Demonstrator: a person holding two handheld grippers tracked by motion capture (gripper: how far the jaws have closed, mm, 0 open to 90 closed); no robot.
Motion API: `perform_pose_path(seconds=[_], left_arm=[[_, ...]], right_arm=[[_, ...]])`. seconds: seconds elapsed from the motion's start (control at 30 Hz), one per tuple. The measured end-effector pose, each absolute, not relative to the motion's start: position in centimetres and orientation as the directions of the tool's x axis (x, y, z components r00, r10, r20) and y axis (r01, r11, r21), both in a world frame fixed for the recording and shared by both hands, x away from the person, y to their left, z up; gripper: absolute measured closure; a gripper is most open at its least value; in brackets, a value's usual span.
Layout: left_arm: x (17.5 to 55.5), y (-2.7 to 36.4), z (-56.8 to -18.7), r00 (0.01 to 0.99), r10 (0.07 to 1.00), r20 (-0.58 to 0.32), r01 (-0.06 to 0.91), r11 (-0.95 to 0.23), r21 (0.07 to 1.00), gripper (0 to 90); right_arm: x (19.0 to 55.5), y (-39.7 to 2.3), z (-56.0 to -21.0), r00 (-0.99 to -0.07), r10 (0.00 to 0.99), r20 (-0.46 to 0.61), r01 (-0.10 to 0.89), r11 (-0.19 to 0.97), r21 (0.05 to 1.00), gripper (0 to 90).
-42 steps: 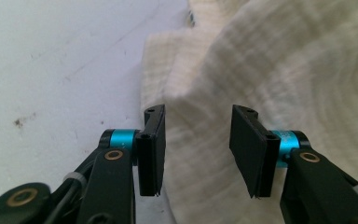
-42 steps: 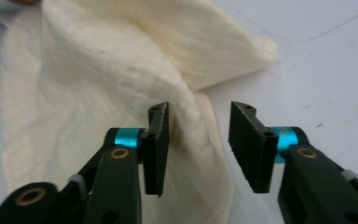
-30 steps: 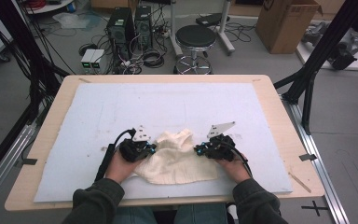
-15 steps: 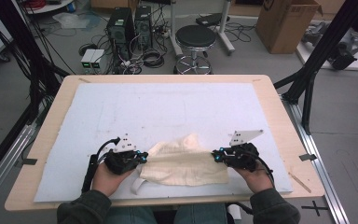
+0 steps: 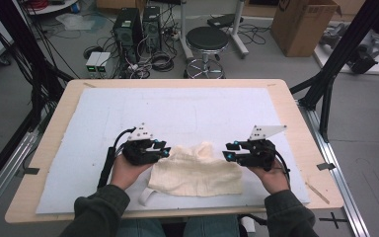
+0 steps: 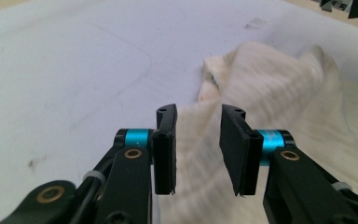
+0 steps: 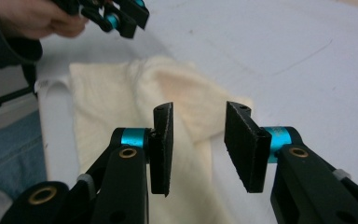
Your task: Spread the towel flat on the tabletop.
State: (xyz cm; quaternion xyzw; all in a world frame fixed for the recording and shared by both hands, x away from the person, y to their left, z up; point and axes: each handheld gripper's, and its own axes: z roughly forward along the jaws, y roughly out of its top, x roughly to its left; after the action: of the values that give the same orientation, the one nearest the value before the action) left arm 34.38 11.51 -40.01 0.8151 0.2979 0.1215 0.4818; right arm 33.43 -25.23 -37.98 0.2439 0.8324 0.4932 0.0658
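A cream ribbed cloth (image 5: 197,173) lies spread on the white mat, bunched up at its far middle. My left gripper (image 5: 165,149) hovers over the cloth's left end and my right gripper (image 5: 227,154) over its right end, tips facing each other. Both pairs of jaws have just been opening and hold nothing. In the left gripper view the jaws (image 6: 198,112) stand apart above the cloth (image 6: 284,88). The right gripper view shows open jaws (image 7: 199,108) over the cloth (image 7: 135,93), with the left gripper (image 7: 121,18) beyond.
The white mat (image 5: 202,113) covers most of the wooden table (image 5: 296,113). A white strap (image 5: 148,196) pokes out at the cloth's near left corner. A thin wooden stick (image 5: 317,192) lies near the right front edge. A stool (image 5: 207,39) stands beyond the table.
The hands pulled apart and stretched the cloth flat. Both grippers then let go of its ends, opened and lifted a little; the cloth now rests on the mat.
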Motion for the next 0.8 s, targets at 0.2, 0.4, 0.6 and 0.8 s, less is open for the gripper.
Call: perform_pose_path(seconds=[0.2,0.4,0.6,0.8], left_arm=[[37.4,9.0,-41.7,0.812,0.576,-0.091,0.400,-0.437,0.805,67.6],[38.9,8.5,-43.6,0.807,0.575,-0.133,0.455,-0.461,0.762,63.4],[38.4,8.0,-43.8,0.841,0.532,-0.100,0.415,-0.515,0.750,86.1],[37.6,9.9,-41.7,0.801,0.598,-0.037,0.392,-0.477,0.787,87.1]], right_arm=[[35.5,-23.8,-39.2,-0.867,0.483,0.121,0.364,0.449,0.816,62.4],[36.8,-23.2,-40.9,-0.864,0.485,0.134,0.390,0.477,0.788,60.8],[37.8,-22.2,-41.9,-0.867,0.475,0.148,0.399,0.485,0.778,59.7],[37.6,-21.9,-42.0,-0.871,0.467,0.154,0.400,0.491,0.773,59.7]])
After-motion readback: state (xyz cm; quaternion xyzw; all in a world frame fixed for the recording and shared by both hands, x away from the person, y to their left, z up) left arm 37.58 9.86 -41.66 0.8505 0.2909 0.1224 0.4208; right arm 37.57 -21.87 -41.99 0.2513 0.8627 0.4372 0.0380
